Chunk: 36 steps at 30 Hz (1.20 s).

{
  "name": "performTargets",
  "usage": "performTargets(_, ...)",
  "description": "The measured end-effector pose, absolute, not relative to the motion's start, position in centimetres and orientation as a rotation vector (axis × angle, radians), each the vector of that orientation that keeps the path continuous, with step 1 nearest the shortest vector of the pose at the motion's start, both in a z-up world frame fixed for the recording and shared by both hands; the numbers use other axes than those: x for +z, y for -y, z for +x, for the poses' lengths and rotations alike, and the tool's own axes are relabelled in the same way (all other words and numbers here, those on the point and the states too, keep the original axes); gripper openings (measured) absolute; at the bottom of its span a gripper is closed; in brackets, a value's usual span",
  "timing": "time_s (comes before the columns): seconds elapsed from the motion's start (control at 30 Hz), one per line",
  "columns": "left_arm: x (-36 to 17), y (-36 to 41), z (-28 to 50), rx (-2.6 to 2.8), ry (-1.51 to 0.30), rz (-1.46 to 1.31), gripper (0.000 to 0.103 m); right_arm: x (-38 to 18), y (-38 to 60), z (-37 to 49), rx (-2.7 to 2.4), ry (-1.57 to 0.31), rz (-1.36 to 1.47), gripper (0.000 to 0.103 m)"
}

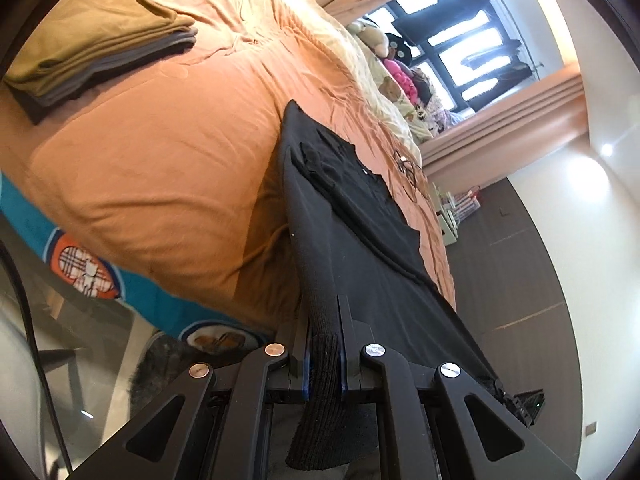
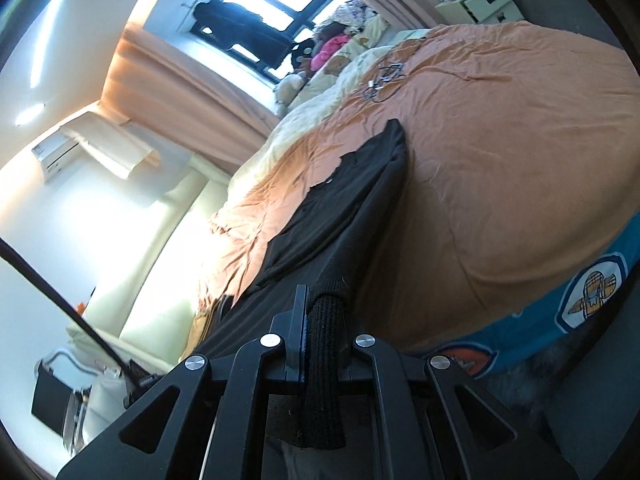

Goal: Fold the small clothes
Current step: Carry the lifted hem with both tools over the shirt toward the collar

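A bedroom with peach curtains, a bright window and white walls holds a wide bed under an orange quilt (image 1: 160, 168), its teal patterned sheet (image 1: 132, 292) showing along the lower edge.

In the left wrist view, a stack of folded clothes (image 1: 96, 44) lies on the quilt at about ten o'clock, an olive piece on top of grey and dark ones. Toward one o'clock, stuffed toys (image 1: 396, 64) crowd below the window (image 1: 460, 36). The black garment (image 1: 360, 216) runs from the middle of the picture down to six o'clock, its far part lying on the quilt, its near ribbed hem pinched in the left gripper (image 1: 325, 344), whose jaws stand narrow and clamped on the cloth. The cloth stretches away toward four o'clock as a taut edge.

In the right wrist view, a wall air conditioner (image 2: 56, 152) sits at nine o'clock and the window at twelve. The same garment (image 2: 352, 200) reaches from centre to six o'clock, where the right gripper (image 2: 326, 320) grips its ribbed hem, jaws nearly together. A small cabinet (image 2: 480, 0) stands at one o'clock; a tangle of cable (image 2: 384, 78) lies on the quilt near twelve.
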<state>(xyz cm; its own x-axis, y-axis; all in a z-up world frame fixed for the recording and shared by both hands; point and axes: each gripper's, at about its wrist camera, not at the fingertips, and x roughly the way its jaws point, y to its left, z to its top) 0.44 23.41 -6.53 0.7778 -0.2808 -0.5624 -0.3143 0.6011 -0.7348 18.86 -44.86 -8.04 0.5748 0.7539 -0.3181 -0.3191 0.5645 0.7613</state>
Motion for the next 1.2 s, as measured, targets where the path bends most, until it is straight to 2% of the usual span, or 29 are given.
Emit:
performTargets(0.2,-6.8,-23.1,-2.4,0.007,-0.718,-0.971,0.010,-7.9,46.5,17.5,0.722,-0.671,0.708,0.004)
performTargets(0.37,-6.0,-24.0,-0.6,0.008,-0.705,-0.975,0.010,-7.1,45.7,18.1,0.710,-0.667,0.634,0.004)
performTargets(1.2,4.6,-29.3,19.1,0.008,-0.656,-0.812,0.010,1.1,38.0,37.5,0.730,-0.580,0.526,0.004)
